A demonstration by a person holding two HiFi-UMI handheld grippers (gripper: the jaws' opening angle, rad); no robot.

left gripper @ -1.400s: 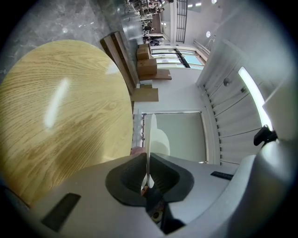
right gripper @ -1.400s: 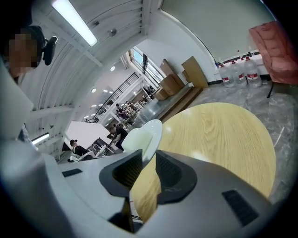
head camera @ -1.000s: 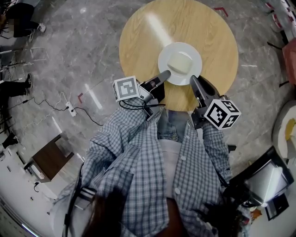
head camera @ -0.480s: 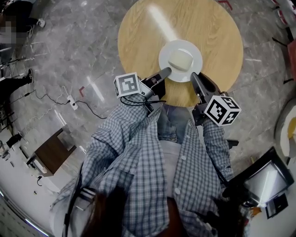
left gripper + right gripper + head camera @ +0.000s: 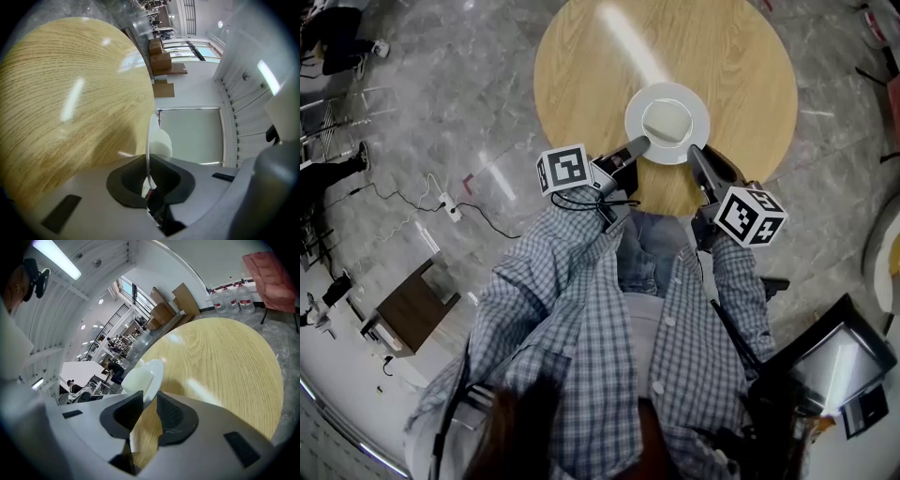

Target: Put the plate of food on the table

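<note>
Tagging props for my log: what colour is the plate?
The plate is plain white, clearest in the head view.

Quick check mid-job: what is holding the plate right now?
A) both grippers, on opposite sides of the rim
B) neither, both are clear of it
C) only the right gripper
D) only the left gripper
A: the left gripper and right gripper each have the rim of the plate between their fingers, as both gripper views show.
</note>
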